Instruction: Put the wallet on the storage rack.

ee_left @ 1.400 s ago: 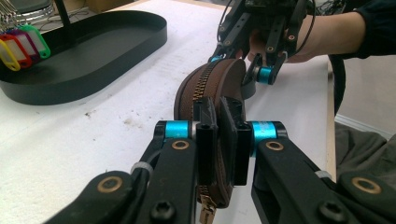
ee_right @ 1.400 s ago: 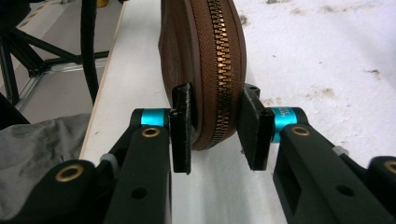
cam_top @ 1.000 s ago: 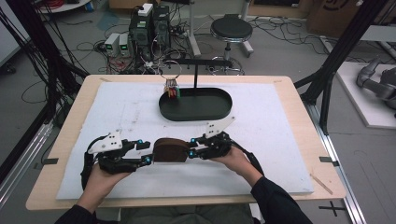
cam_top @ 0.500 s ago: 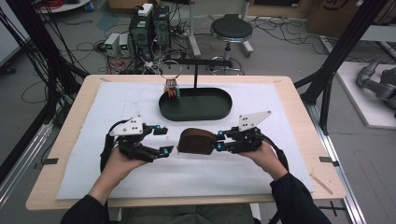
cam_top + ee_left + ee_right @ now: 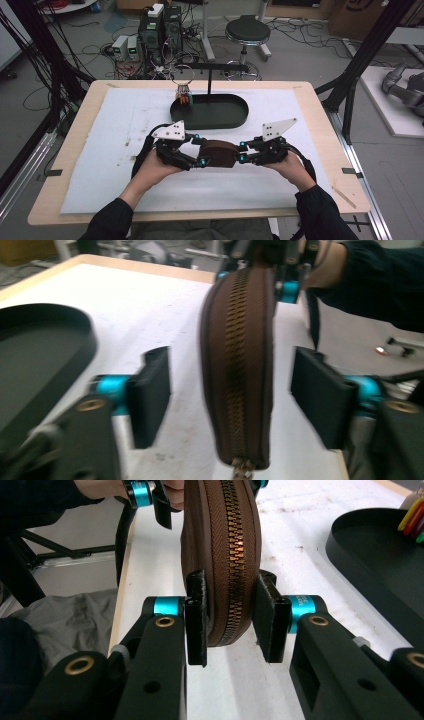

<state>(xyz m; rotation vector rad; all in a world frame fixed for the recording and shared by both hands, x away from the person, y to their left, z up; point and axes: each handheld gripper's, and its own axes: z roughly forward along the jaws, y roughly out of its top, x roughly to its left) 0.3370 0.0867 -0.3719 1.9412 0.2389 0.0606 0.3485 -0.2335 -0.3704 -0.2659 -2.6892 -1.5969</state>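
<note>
Above the white mat (image 5: 300,175), near the table's (image 5: 75,200) front edge, I hold the brown pouch (image 5: 218,153) level between my 2 grippers. My right gripper (image 5: 231,622) pinches 1 end with both pads pressed on the sides, so the zip (image 5: 234,555) faces its camera and the pouch stays put. My left gripper (image 5: 230,390) stands spread around the other end, pads clear of the fabric on both sides; its jaws have just been closing, with the pouch between them. I judge this hold is meant to steady the pouch while the left gripper goes for the zip pull (image 5: 243,471), which hangs at the near end. The black tray (image 5: 210,111) sits behind, well apart.
</note>
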